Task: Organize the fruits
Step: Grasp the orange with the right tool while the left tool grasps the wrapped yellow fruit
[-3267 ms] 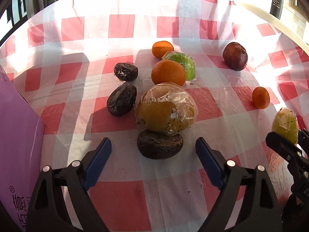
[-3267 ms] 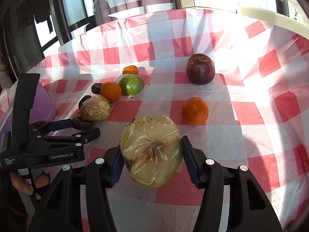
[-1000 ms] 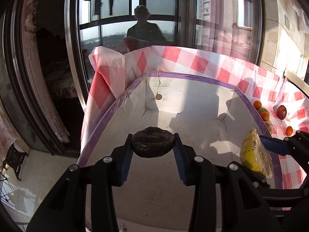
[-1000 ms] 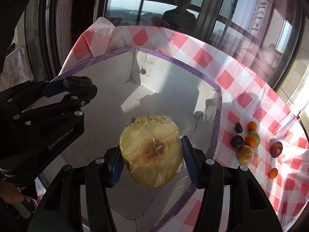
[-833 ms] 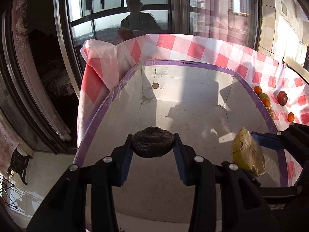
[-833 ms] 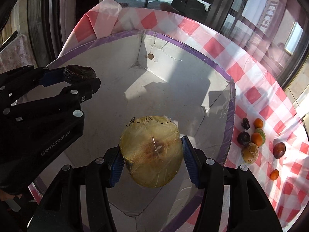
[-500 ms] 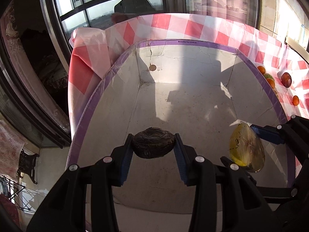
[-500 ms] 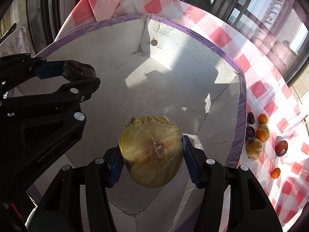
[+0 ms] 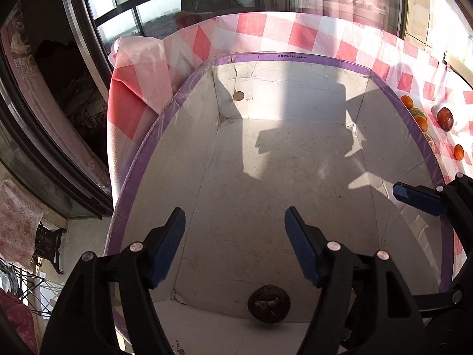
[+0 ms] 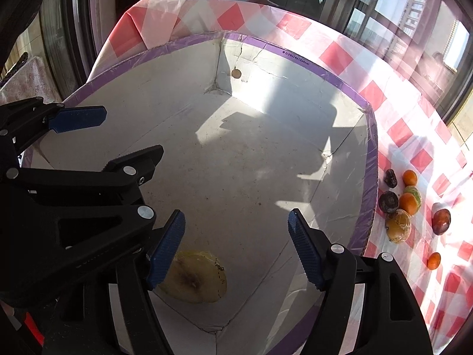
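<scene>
Left gripper (image 9: pixel 235 247): we are holding it over the box (image 9: pixel 310 59) with its jaws spread wide, gripping nothing.
Right gripper (image 10: pixel 236 248): we are hovering it over the same box, jaws wide apart, gripping nothing.
Spacing: we are keeping both just beside each other, pointing down into the box.
</scene>
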Tool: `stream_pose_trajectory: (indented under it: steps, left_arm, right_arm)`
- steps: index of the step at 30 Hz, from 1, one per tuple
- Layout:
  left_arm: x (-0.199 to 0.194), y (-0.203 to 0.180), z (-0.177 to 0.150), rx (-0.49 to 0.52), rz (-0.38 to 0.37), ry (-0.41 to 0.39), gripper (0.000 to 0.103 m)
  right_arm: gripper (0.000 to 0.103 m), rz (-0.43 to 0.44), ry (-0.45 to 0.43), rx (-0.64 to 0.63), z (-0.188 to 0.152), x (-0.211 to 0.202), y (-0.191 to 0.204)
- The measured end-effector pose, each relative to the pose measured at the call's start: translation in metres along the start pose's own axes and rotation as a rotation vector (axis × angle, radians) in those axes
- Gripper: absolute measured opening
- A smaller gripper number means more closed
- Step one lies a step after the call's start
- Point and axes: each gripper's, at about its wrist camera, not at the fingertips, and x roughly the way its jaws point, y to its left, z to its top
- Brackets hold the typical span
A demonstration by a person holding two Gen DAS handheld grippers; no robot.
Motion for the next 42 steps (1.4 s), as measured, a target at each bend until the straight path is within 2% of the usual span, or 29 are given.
stream_pose_trajectory:
  steps: [4, 6, 9, 10, 12, 15, 18, 20, 25, 28, 33, 37, 39, 42]
  left_arm:
    - [-0.011, -0.001, 0.002, -0.025, 0.049, -0.056, 0.079]
    - [-0.029, -0.006, 0.003, -0.033, 0.073, -0.148, 0.086]
    - [-0.070, -0.022, 0.007, -0.042, 0.105, -0.349, 0.101]
    - [-0.085, -0.029, 0.007, -0.046, 0.106, -0.419, 0.101]
    - [-0.108, -0.045, 0.006, -0.056, 0.064, -0.521, 0.101]
    - [-0.127, -0.077, 0.011, -0.062, -0.116, -0.586, 0.101]
    - [-0.124, -0.120, 0.014, -0.045, -0.292, -0.564, 0.101]
    - [-0.114, -0.156, 0.012, -0.002, -0.383, -0.531, 0.101]
    - [-0.071, -0.245, 0.001, 0.134, -0.508, -0.459, 0.101]
    - [-0.025, -0.280, -0.002, 0.139, -0.535, -0.364, 0.101]
    - [0.029, -0.283, -0.003, 0.013, -0.612, -0.230, 0.101]
    - [0.038, -0.260, 0.000, -0.122, -0.701, -0.227, 0.101]
    - [0.044, -0.257, 0.003, -0.140, -0.742, -0.187, 0.101]
    - [0.044, -0.257, 0.002, -0.137, -0.751, -0.184, 0.101]
  right_arm:
    - [0.074, 0.002, -0.103, 0.022, -0.007, -0.017, -0.004]
    - [0.075, -0.005, -0.205, 0.042, -0.014, -0.037, -0.012]
    - [0.084, -0.033, -0.369, 0.110, -0.032, -0.069, -0.035]
    - [0.088, -0.046, -0.417, 0.141, -0.039, -0.079, -0.045]
    - [0.088, -0.069, -0.495, 0.205, -0.058, -0.095, -0.070]
    - [0.088, -0.105, -0.539, 0.309, -0.090, -0.106, -0.113]
    - [0.088, -0.138, -0.507, 0.438, -0.125, -0.099, -0.162]
    - [0.088, -0.181, -0.453, 0.540, -0.151, -0.090, -0.197]
    - [0.088, -0.288, -0.343, 0.753, -0.212, -0.070, -0.270]
    - [0.088, -0.321, -0.286, 0.811, -0.235, -0.056, -0.299]
    - [0.088, -0.310, -0.260, 0.867, -0.242, -0.035, -0.335]
    - [0.088, -0.305, -0.267, 0.851, -0.222, -0.019, -0.359]
    - [0.088, -0.297, -0.240, 0.845, -0.209, -0.004, -0.374]
    - [0.087, -0.318, -0.168, 0.814, -0.189, 0.020, -0.391]
